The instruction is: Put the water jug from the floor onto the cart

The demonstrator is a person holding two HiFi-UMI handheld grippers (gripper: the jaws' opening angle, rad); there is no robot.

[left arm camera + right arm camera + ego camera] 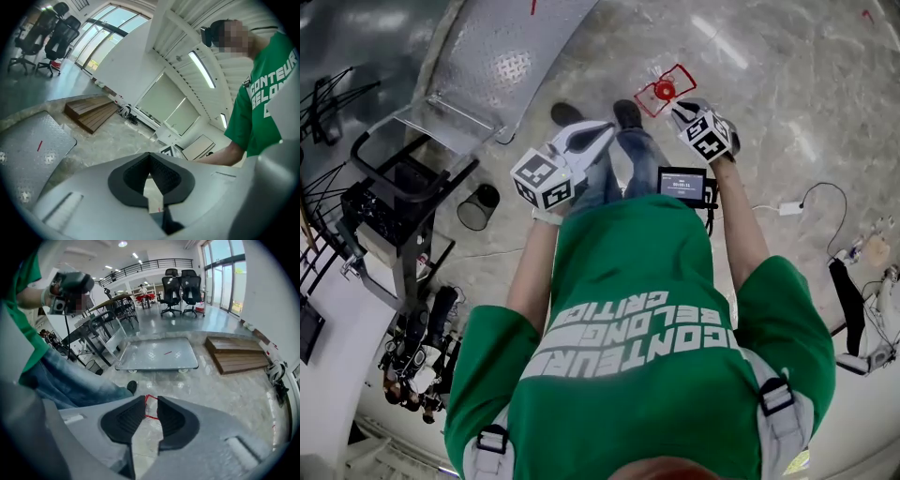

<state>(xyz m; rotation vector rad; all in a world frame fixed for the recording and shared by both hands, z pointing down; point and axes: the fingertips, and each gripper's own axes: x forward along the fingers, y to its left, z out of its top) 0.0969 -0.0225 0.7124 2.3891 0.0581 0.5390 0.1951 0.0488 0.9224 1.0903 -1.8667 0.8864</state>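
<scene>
The water jug [664,90] stands on the marble floor inside a red tape square. From above it shows mostly as a red cap, its clear body hard to make out. My right gripper [679,106] hangs just right of it, jaws a little apart with nothing between the pads. In the right gripper view [151,398] only red tape lines show through the gap. My left gripper [602,129] is held left of the jug over the person's shoes, its pads [161,176] meeting at the tips, empty. The cart [502,66], a flat metal platform on wheels [157,355], lies beyond.
A black bin [478,206] and a black frame stand [394,206] are at the left. A small screen [682,184] hangs at the person's chest. A cable with a charger [790,208] lies at the right. A low wooden platform [239,355] sits right of the cart, with office chairs [180,291] behind.
</scene>
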